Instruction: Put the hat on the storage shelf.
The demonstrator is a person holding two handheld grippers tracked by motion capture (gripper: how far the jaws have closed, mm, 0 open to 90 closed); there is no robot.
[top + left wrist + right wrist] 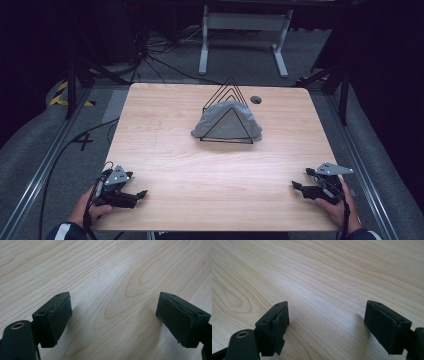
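Both grippers parked at the near edge, grey cloth waiting in the wire rack.

I've got my left gripper and my right gripper resting low at the near corners of the worktop, each spread wide and grasping nothing, just bare wood grain between the pads. The grey cloth sits well apart from me, mid-worktop toward the far side, draped and bunched inside the black wire rack. I read this as the start, the reach not yet begun. Next I need to bring a gripper forward and come in over the triangular wires, pinching a loose fold without snagging the rack.
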